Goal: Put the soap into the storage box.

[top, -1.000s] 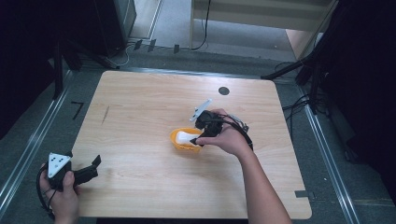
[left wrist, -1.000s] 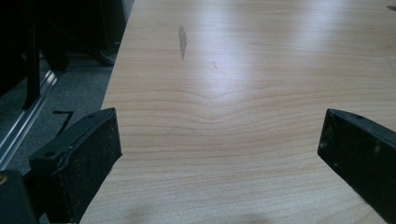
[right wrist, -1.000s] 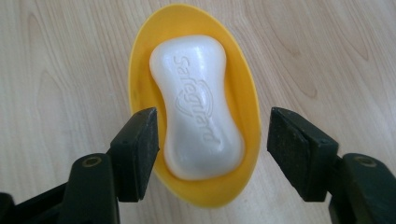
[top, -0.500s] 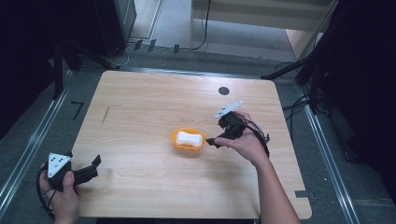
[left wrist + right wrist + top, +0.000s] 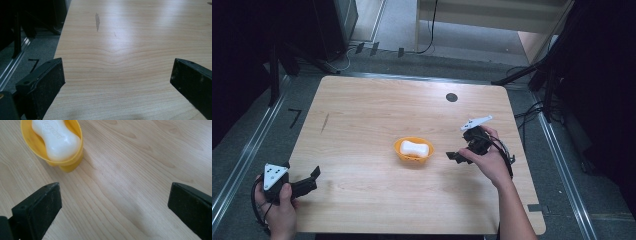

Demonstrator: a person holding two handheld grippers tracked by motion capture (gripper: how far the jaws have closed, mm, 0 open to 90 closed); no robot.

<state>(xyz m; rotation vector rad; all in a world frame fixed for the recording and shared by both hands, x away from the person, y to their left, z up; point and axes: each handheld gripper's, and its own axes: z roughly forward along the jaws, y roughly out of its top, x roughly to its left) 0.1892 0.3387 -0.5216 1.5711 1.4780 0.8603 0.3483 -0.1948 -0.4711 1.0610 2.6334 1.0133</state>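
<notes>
Soap [image 5: 415, 148] in bowl [image 5: 401, 153] mid-table | right tool [image 5: 460, 155] beside, gaping, just widened, nothing between | left tool [image 5: 310, 181] gaping

I see a small yellow-orange bowl [image 5: 413, 150] standing upright near the middle of the surface [image 5: 377, 115], its round rim level and its narrower base flat on the wood. Inside it lies a white bar of soap [image 5: 415, 148], waisted in the middle with rounded ends and raised lettering pressed into its top face. The soap rests on its broad side, spanning the bowl from about 9 o'clock to 3 o'clock, its ends touching the inner wall.
</notes>
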